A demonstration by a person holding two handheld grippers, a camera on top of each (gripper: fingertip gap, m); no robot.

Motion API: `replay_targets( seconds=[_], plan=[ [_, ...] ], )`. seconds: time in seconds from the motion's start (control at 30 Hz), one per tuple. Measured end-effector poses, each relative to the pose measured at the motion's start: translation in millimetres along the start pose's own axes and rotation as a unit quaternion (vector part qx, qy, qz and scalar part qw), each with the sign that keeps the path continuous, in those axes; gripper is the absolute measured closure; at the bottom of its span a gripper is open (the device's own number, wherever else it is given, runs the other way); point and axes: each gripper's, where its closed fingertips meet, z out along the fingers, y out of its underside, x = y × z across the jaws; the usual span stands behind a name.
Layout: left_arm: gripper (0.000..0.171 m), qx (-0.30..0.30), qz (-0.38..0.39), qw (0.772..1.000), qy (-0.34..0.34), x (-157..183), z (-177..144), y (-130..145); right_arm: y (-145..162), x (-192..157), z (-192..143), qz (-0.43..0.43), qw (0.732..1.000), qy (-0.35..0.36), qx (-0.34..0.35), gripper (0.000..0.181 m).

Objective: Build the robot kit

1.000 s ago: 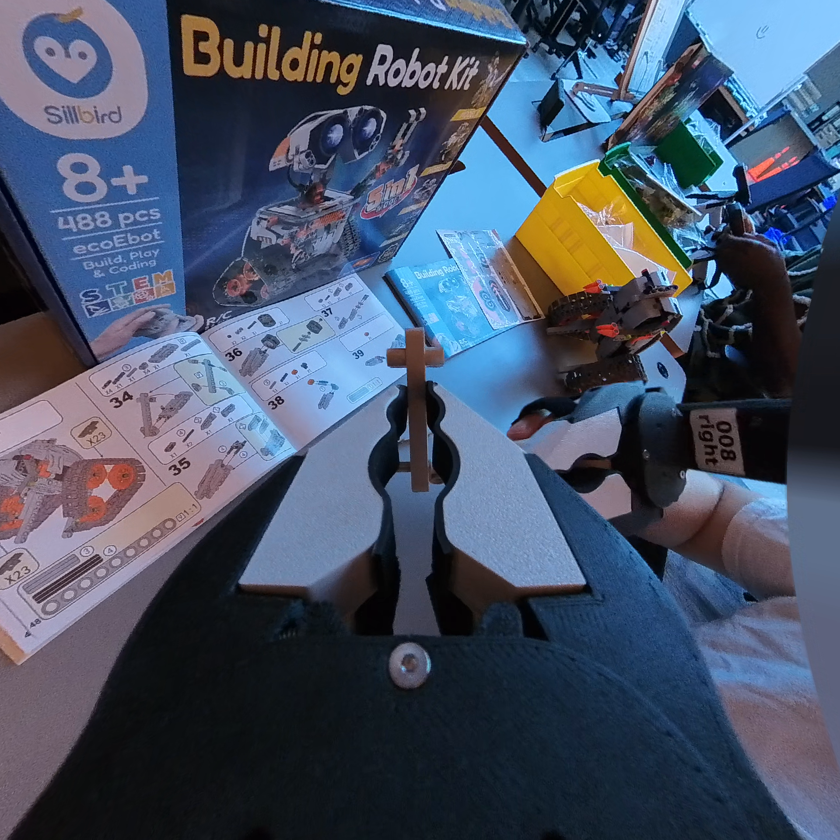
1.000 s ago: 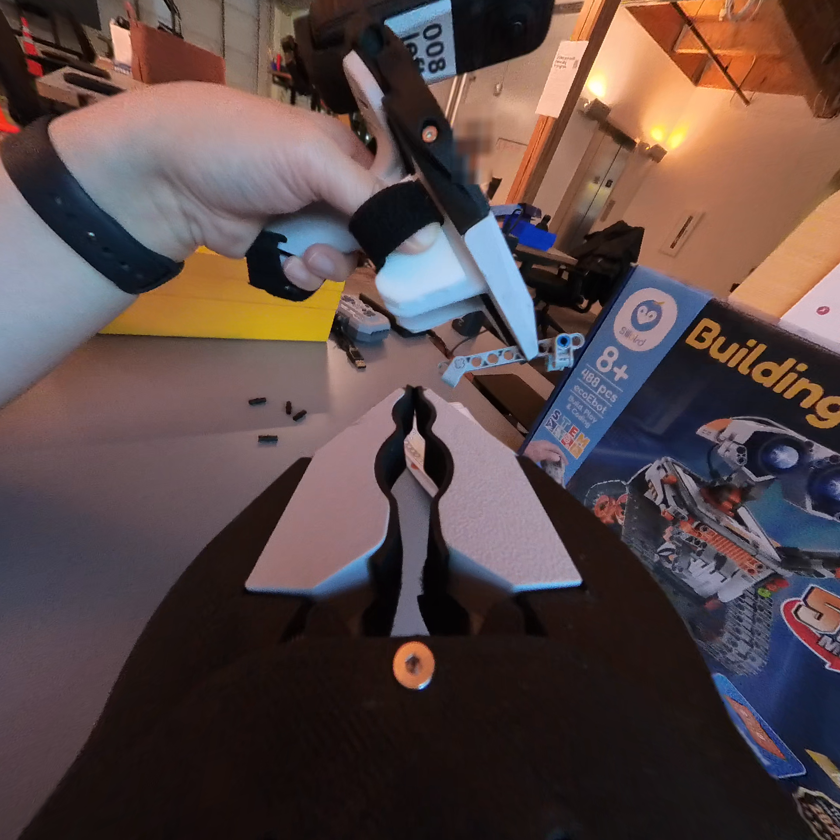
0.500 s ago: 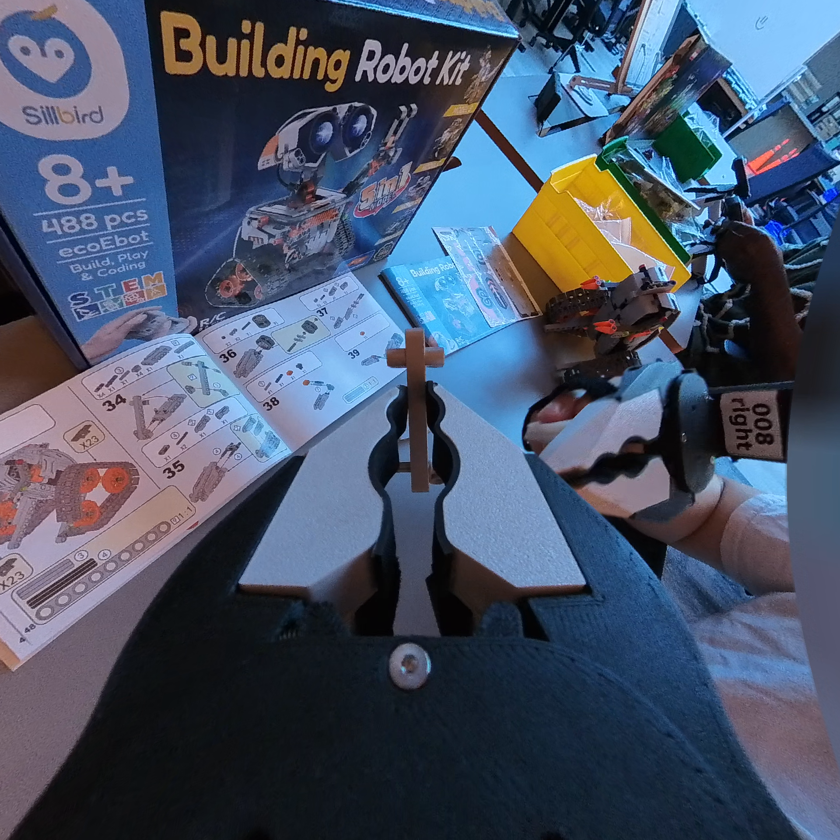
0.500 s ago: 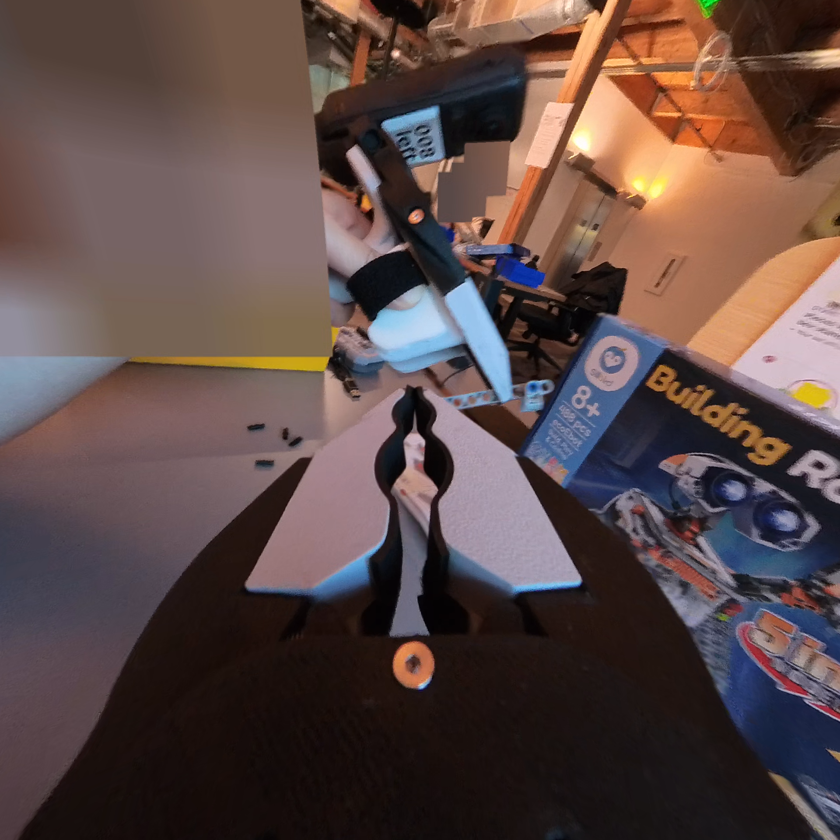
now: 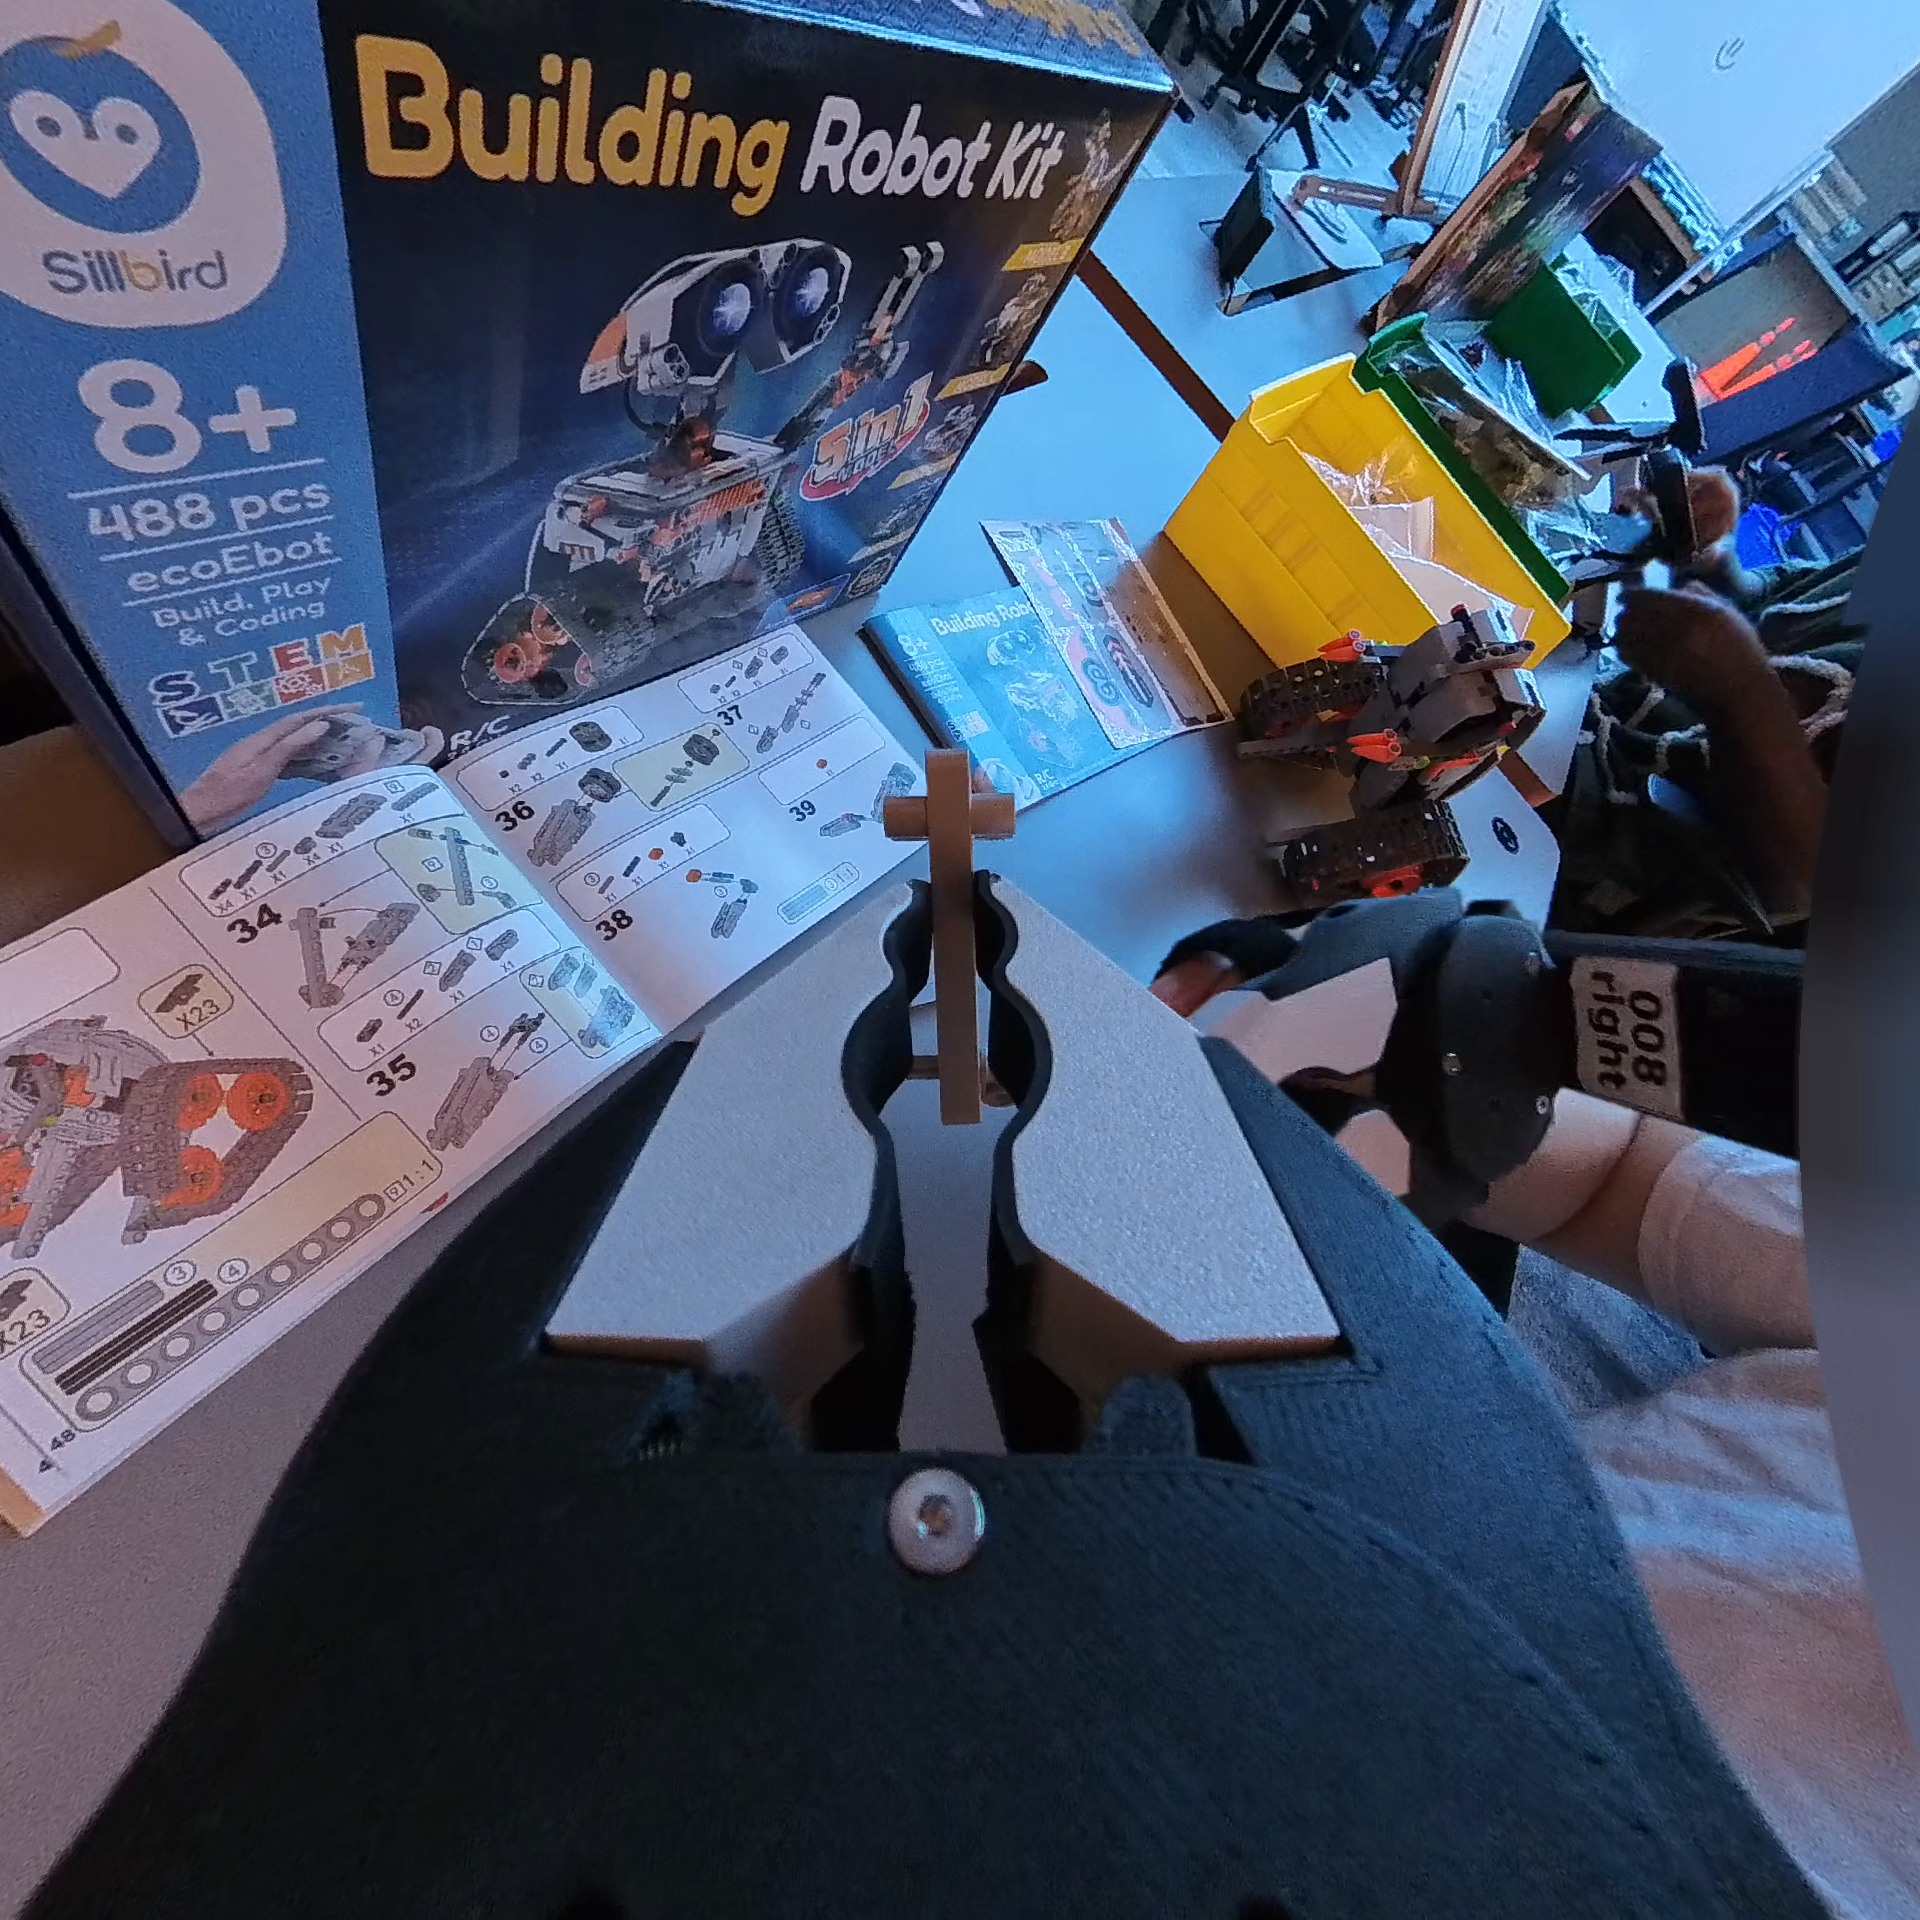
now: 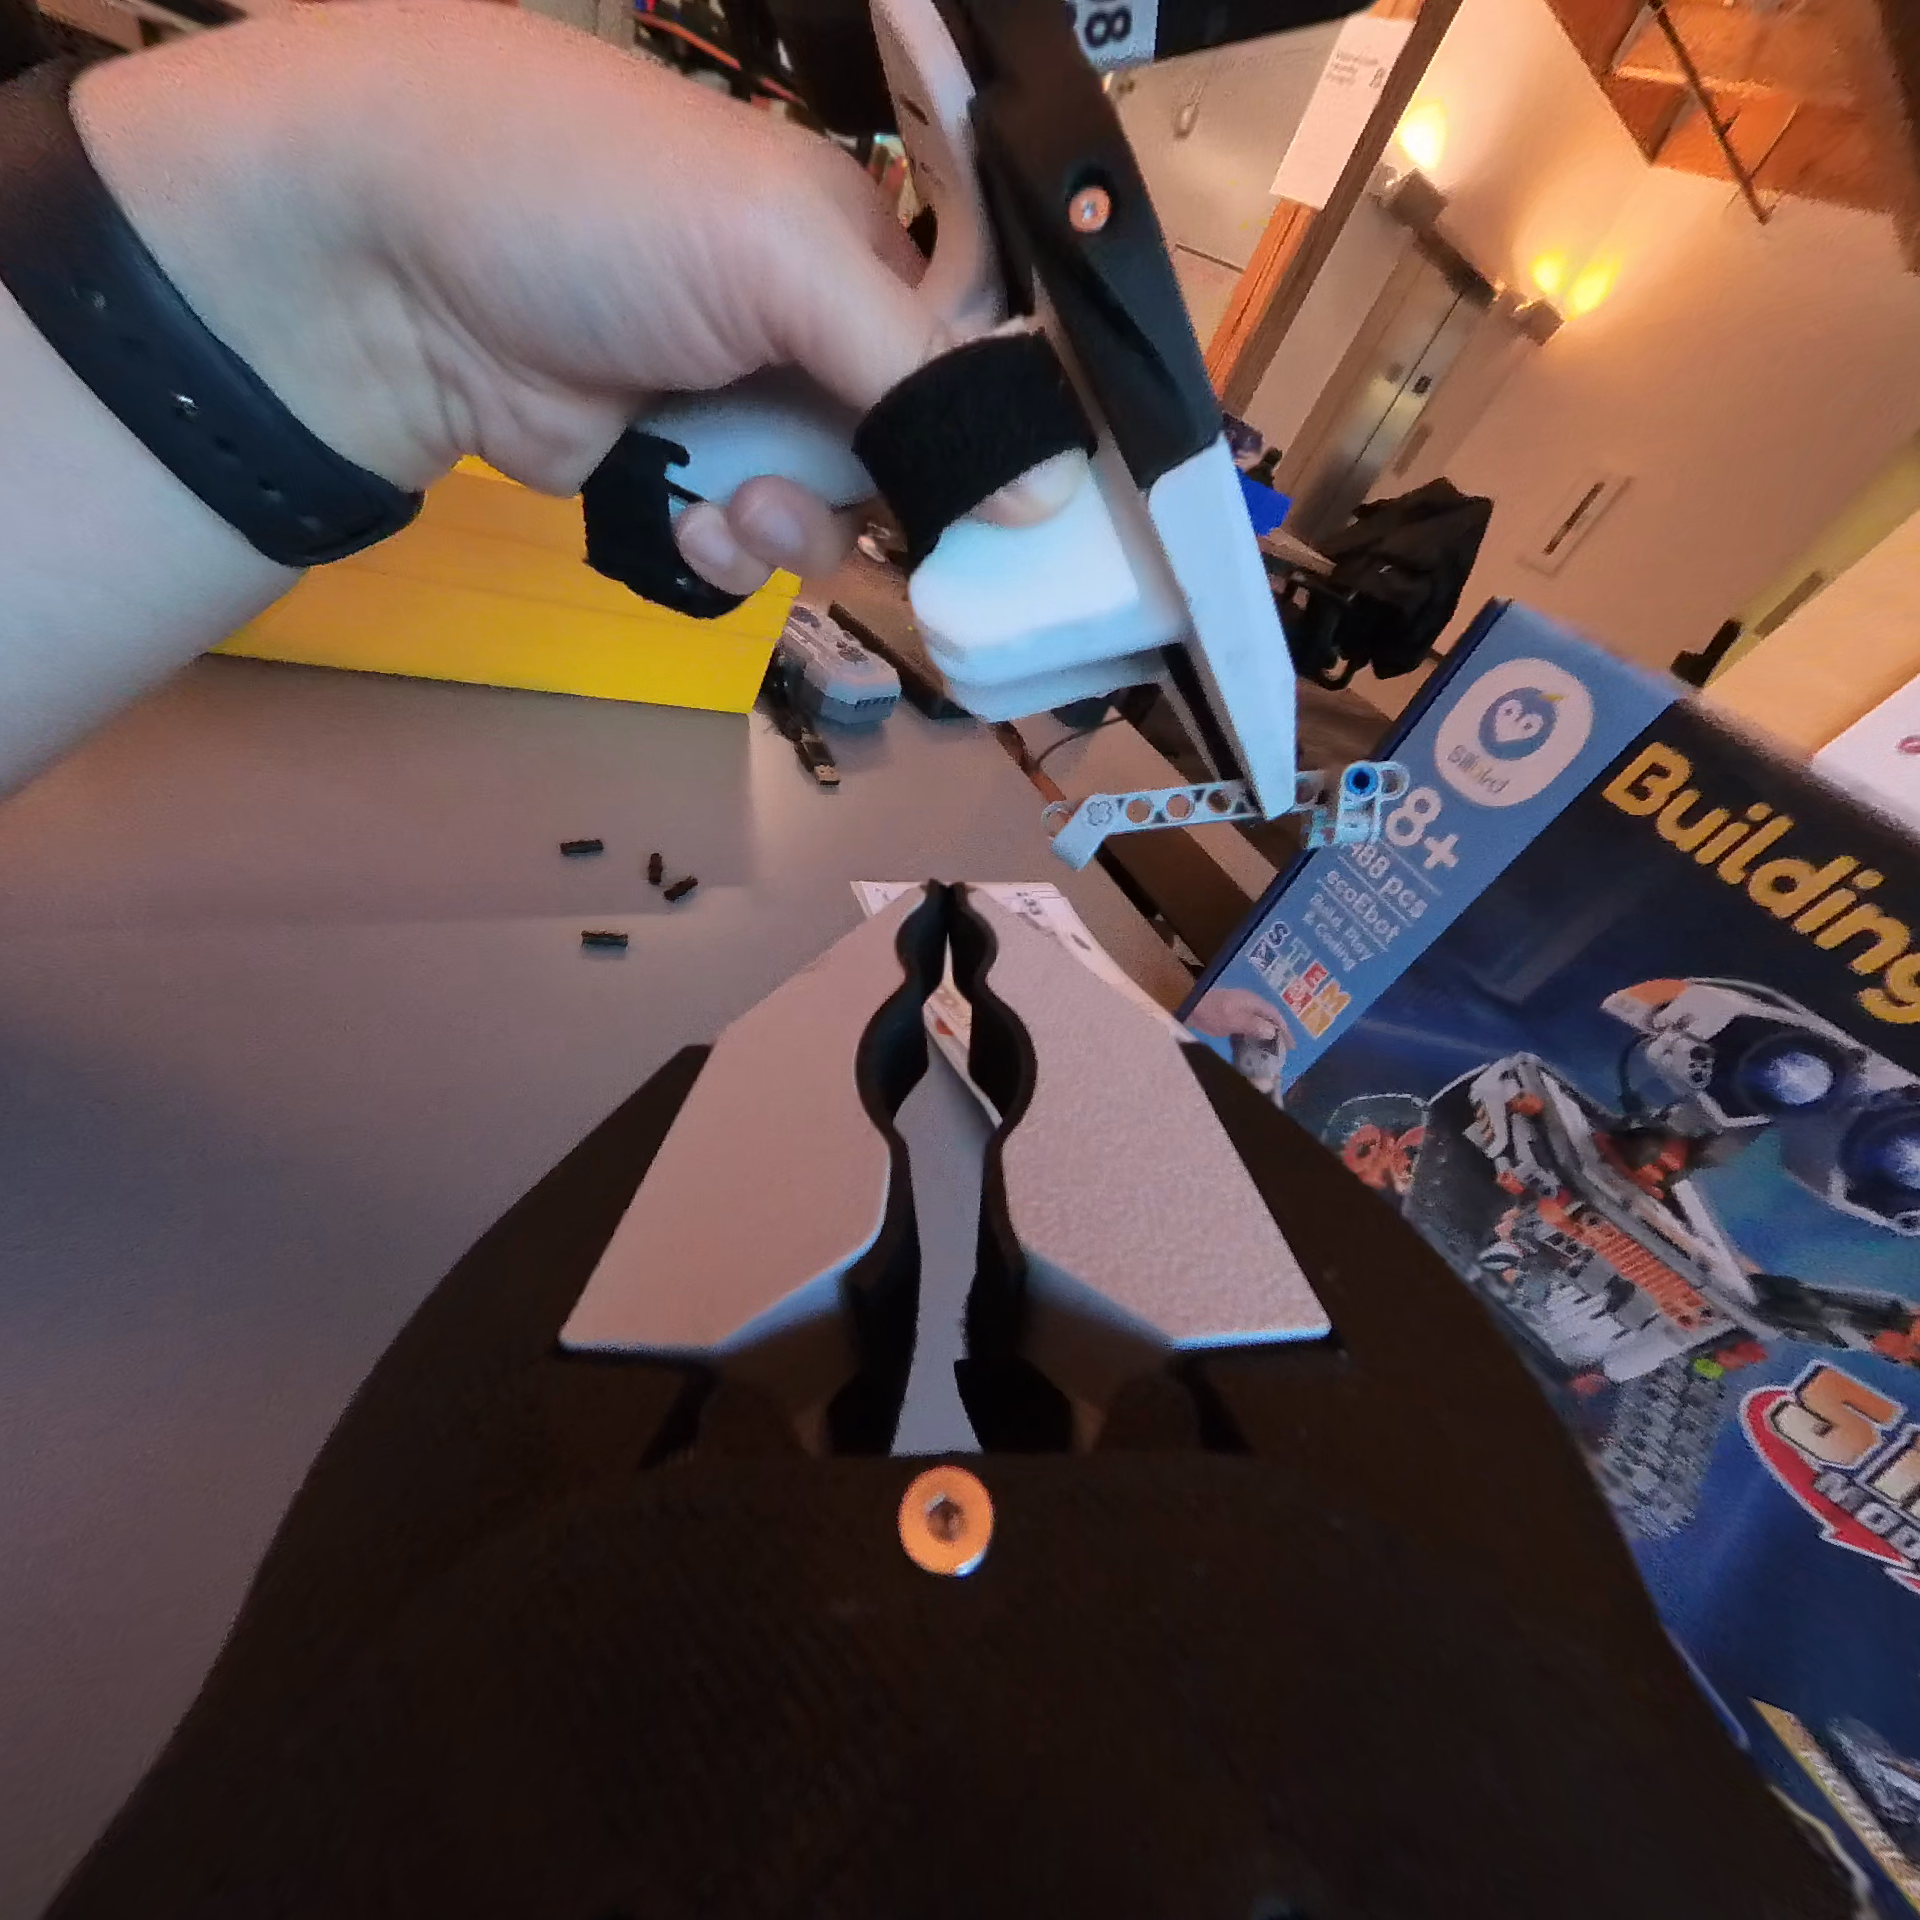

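Observation:
My left gripper is shut on a thin grey beam that stands upright between the jaws, with a short cross piece near its top. It hangs above an open instruction booklet. In the right wrist view the left gripper, held by a hand, grips the same holed grey beam, which carries a blue pin at one end. My right gripper is shut and empty, just below and in front of that beam. It also shows in the left wrist view.
A large blue kit box stands behind the booklet. A yellow bin, a tracked model and a small booklet lie to the right. Small black pins and a grey unit lie on the table. There is about 7 cm between the tips of the two grippers.
The right gripper has swung back and closer, so the left gripper and its beam now loom larger above it. The left gripper has barely moved and still holds the beam.

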Motion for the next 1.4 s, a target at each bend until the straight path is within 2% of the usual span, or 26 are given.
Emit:
replay_targets(
  seconds=[0.33, 0.47, 0.5, 0.57, 0.6, 0.77, 1.0, 1.07, 1.23, 1.4],
  plan=[
    [0.166, -0.002, 0.002, 1.0, 0.0, 1, 1, 1, -18, 10, -10, 0.01, 0.999, 0.018, 0.038, 0.181],
    [0.166, -0.002, 0.002, 1.0, 0.001, 2, 1, 0, -15, 21, -12, 0.021, 0.998, 0.04, 0.034, 0.181],
    [0.166, -0.001, 0.002, 1.0, 0.002, 3, 1, 0, -13, 24, -12, 0.038, 0.998, 0.045, 0.035, 0.18],
    [0.166, -0.002, 0.003, 1.0, 0.004, 5, 3, 0, -8, 28, -8, 0.082, 0.995, 0.048, 0.025, 0.162],
    [0.166, -0.004, 0.005, 1.0, 0.005, 7, 5, 1, -5, 26, -6, 0.097, 0.994, 0.04, 0.018, 0.159],
    [0.166, -0.022, 0.016, 1.0, 0.011, 14, 15, 6, -1, 31, -6, 0.1, 0.994, 0.051, 0.009, 0.171],
    [0.166, -0.023, 0.014, 1.0, 0.007, 11, 11, 6, -7, 31, -11, 0.069, 0.997, 0.033, 0.013, 0.168],
    [0.166, -0.017, 0.009, 1.0, 0.002, 5, 5, 5, -11, 41, -18, 0.059, 0.997, 0.037, 0.017, 0.168],
    [0.166, 0.012, -0.011, 1.0, -0.024, -14, -20, -3, -1, 92, -43, 0.046, 0.992, 0.121, -0.002, 0.175],
    [0.166, 0.021, -0.017, 0.999, -0.033, -20, -30, -5, 2, 106, -52, 0.056, 0.988, 0.143, -0.003, 0.177]
  ],
)
